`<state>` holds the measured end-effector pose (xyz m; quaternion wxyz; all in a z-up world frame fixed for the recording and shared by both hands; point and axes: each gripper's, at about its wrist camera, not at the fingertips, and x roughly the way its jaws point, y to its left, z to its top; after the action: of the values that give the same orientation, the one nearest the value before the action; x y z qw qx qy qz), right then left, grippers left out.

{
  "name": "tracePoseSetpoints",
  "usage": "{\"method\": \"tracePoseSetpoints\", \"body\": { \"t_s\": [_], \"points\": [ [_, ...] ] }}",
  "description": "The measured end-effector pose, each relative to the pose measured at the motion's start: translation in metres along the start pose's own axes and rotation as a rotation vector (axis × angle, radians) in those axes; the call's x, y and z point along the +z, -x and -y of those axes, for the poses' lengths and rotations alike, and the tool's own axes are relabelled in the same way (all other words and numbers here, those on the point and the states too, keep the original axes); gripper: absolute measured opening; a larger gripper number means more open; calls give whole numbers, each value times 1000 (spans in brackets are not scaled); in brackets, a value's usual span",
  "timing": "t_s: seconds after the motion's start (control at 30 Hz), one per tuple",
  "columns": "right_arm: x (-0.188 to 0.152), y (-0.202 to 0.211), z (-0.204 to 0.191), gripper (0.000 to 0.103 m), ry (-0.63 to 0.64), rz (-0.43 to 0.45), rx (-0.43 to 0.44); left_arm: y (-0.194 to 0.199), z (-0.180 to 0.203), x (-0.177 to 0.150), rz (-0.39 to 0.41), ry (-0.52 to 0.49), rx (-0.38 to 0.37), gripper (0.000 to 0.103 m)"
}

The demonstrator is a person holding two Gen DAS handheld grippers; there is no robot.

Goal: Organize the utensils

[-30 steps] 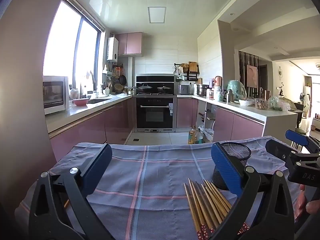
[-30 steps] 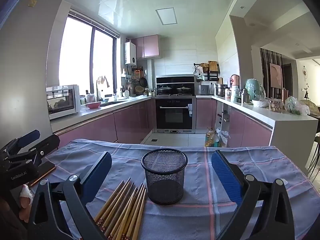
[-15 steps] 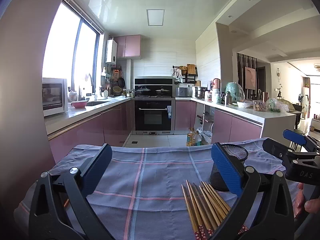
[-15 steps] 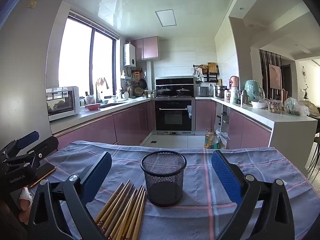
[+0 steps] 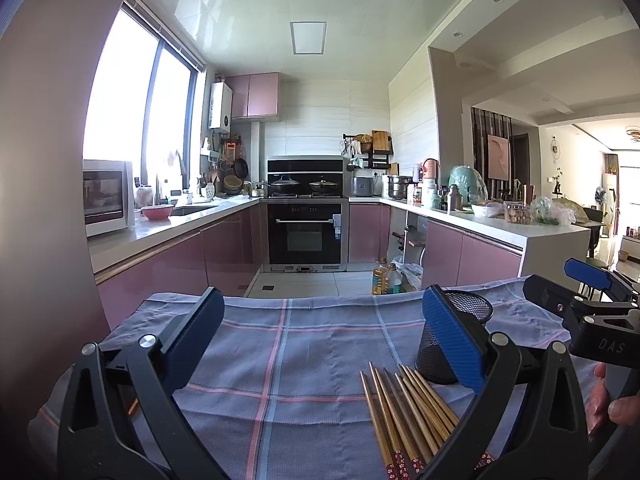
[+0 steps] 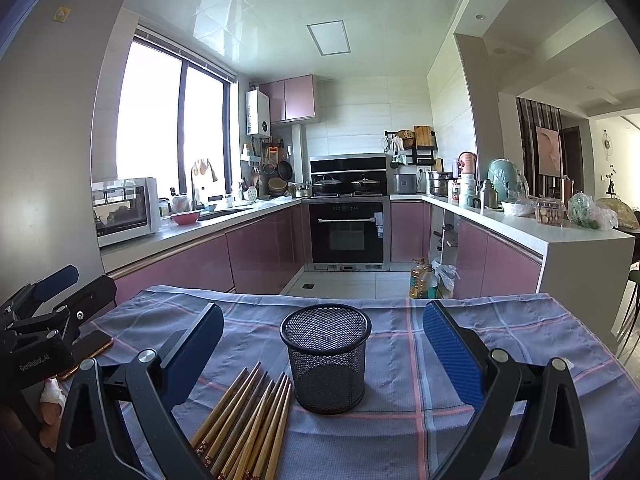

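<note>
Several wooden chopsticks [image 6: 250,424] lie in a bundle on the plaid cloth, just left of an upright, empty black mesh cup [image 6: 326,360]. In the left wrist view the chopsticks [image 5: 404,412] lie at lower right, with the cup [image 5: 452,340] behind them, partly hidden by my right finger. My left gripper [image 5: 320,344] is open and empty above the cloth, left of the chopsticks. My right gripper [image 6: 322,352] is open and empty, with the cup between its fingers, farther off. Each gripper shows at the edge of the other's view.
The blue plaid tablecloth [image 5: 312,344] covers the table; its far edge drops to the kitchen floor. A phone [image 6: 90,350] lies on the cloth at the left. Pink kitchen counters [image 5: 160,236] and an oven [image 5: 306,234] stand beyond.
Both views have tilted up slightly, so the cup and chopsticks sit a little lower in frame. Both grippers stay open and empty.
</note>
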<state>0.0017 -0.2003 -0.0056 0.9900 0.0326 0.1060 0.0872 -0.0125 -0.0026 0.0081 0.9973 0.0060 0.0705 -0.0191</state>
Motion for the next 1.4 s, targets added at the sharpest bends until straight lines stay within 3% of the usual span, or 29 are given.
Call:
{"method": "tracePoseSetpoints", "body": {
  "t_s": [1.4],
  "points": [
    [0, -2, 0, 97, -1, -11, 6, 1, 5, -2, -3, -3, -3, 98]
  ]
}}
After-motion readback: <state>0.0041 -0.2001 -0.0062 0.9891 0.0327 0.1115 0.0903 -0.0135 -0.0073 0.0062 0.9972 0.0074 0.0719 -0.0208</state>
